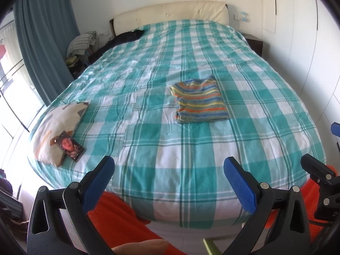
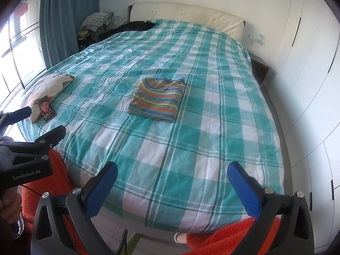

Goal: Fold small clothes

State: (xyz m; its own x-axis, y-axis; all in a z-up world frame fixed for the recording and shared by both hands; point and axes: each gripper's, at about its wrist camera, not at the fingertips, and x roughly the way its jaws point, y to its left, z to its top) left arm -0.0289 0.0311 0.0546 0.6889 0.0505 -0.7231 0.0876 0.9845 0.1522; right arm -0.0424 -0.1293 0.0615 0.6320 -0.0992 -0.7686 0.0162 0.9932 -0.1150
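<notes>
A striped garment [image 1: 199, 100], banded in orange, blue, yellow and green, is seen folded into a compact rectangle and laid flat near the middle of a bed [image 1: 265, 127] covered with a teal-and-white checked cover. The garment is untouched by either gripper and lies well apart from both. The left gripper [image 1: 169, 183] is held above the foot end of the bed, its two blue-padded fingers [image 1: 240, 186] spread wide apart with nothing between them. The right gripper [image 2: 172, 188] is likewise held over the foot end, its jaws fully parted and empty; in the left wrist view part of its black body is visible at the right edge, and in the right wrist view the left gripper is visible at the left edge. A patterned cushion [image 1: 56, 127] is placed at the left edge of the bed, and a phone [image 1: 70, 145] with a lit screen is rested against it. A dark garment [image 1: 125, 37] is draped over the far left corner by a cream padded headboard [image 1: 170, 13]. A blue-grey curtain [image 1: 44, 31] is hung beside the window on the left, and white wardrobe doors [image 2: 308, 74] are fitted along the right wall. Orange fabric [image 1: 119, 218] is visible below both grippers.
</notes>
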